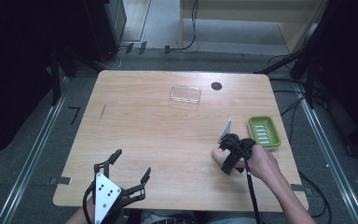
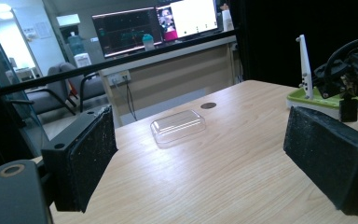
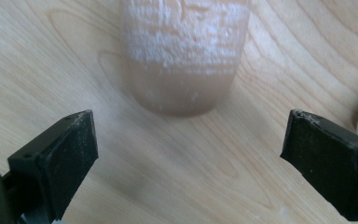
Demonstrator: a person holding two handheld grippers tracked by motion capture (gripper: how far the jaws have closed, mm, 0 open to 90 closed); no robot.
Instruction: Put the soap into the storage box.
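Pale wood counter point(image 1: 168, 140) filled the middle of the room, with dark floor and metal rails around it. Nearest the person, at the front left edge, the left tool point(image 1: 130, 172) hovered just above the wood with its jaws spread wide and nothing between them. Further in and to the right, the right tool point(image 1: 223, 156) pointed down at a pinkish-tan bar of soap point(image 3: 186, 56), its top dusted white, lying flat on the counter. That tool's jaws stood wide, either side of the near end of the bar, apart from it and gripping nothing. Just beyond the right hand point(image 1: 263, 163) sat a green soap dish point(image 1: 264, 131) near the right edge. Well apart, toward the far edge, lay a clear plastic lid point(image 1: 185, 94), and beside it a small dark round hole point(image 1: 216, 86).
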